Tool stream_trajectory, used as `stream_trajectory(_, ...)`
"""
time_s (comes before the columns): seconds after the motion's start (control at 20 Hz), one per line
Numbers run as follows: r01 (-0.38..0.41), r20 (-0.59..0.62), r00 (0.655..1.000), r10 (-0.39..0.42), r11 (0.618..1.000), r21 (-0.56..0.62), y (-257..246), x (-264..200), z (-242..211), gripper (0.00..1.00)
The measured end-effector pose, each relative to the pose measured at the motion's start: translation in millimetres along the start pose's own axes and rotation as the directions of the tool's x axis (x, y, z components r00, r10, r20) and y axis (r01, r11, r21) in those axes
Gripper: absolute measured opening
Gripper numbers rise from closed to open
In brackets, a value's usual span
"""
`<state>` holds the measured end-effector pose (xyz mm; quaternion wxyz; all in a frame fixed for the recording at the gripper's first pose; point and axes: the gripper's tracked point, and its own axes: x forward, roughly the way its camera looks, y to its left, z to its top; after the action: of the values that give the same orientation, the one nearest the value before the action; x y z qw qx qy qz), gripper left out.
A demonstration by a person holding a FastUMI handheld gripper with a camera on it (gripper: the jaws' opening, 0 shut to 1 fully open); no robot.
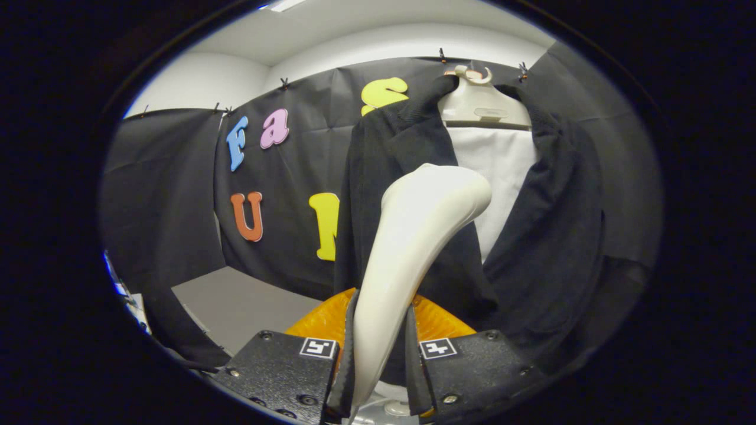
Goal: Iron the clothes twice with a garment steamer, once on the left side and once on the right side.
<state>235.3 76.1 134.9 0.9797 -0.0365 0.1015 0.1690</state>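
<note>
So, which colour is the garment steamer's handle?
White, in the gripper view: steamer handle, clamped in the gripper.

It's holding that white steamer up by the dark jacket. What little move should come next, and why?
Probably glide the steamer down the jacket's left panel. The fingers are shut on its handle, and its head sits high against that panel, near the hanger.

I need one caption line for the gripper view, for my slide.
Gripper shut on white steamer, its head at the dark garment on a hanger.
</note>
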Motion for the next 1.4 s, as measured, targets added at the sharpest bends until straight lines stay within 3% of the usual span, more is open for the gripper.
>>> stream_trajectory(0.85, 0.038, -0.198, 0.980, -0.024, 0.997, 0.070, 13, -8, -126, 0.38)
stream_trajectory(1.4, 0.094, -0.361, 0.932, -0.036, 0.985, 0.146, 0, -7, -233, 0.38)
